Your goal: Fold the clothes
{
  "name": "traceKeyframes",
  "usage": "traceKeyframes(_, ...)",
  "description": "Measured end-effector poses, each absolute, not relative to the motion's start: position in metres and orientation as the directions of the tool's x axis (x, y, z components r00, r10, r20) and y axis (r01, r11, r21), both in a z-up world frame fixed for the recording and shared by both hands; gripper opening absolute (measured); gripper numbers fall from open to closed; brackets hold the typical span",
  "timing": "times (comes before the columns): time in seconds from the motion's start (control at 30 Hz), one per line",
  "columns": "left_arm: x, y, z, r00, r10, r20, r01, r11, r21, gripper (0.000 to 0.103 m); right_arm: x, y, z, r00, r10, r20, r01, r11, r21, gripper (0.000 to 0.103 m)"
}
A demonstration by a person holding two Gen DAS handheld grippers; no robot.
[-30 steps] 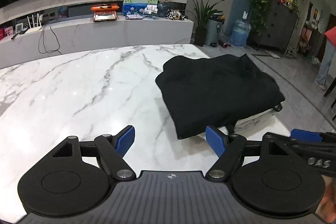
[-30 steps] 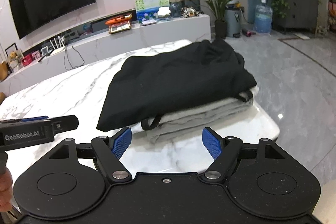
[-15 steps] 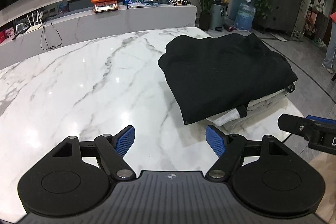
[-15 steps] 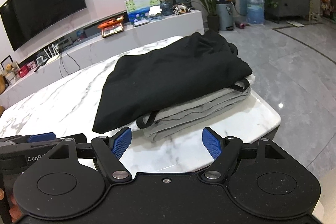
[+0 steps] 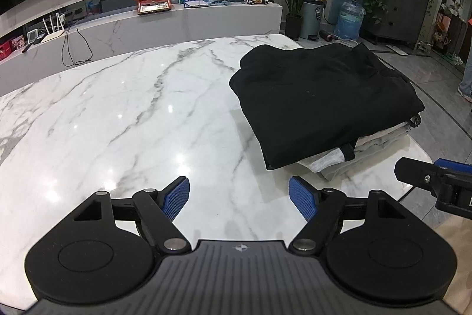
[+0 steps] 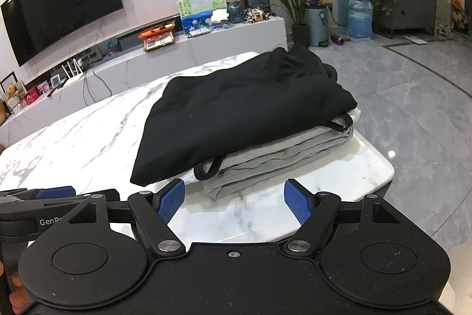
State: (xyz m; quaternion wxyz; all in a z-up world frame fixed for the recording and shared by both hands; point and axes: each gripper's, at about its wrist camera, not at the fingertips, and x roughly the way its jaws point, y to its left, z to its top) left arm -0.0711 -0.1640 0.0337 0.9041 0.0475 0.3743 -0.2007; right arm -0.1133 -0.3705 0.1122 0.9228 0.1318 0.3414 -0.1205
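A folded black garment (image 5: 321,102) lies on top of a folded grey garment (image 5: 362,149), the two forming one stack near the right edge of the white marble table (image 5: 124,120), close to its near right corner. The black piece covers most of the grey one, whose layered edges show along the stack's near and right sides; a black loop of trim (image 6: 208,169) pokes out between the two layers at the near side. The left gripper (image 5: 239,198) hovers above the table's near edge with its jaws spread wide and nothing between the blue pads (image 5: 175,198); the stack sits ahead and to the right of its jaws, apart from them, with bare marble directly in front of the opening. The right gripper (image 6: 234,200) is likewise wide open and empty, held just short of the near edge of the stack, so that the grey garment's near corner (image 6: 218,188) lies ahead between its two pads without touching either. In the left wrist view the right gripper's tip (image 5: 433,179) shows at the right edge, beyond the table's near right corner, and the left gripper's body (image 6: 44,202) shows at the left edge of the right wrist view.
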Motion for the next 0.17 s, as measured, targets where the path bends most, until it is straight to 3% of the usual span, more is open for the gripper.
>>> traceKeyframes(0.17, -0.0734, -0.165, 0.0337, 0.638, -0.327, -0.697, 0.403, 0.913, -0.06, 0.073, -0.1144, -0.3639, 0.1125, 0.739, -0.135, -0.66, 0.317, 0.934, 0.164, 0.073)
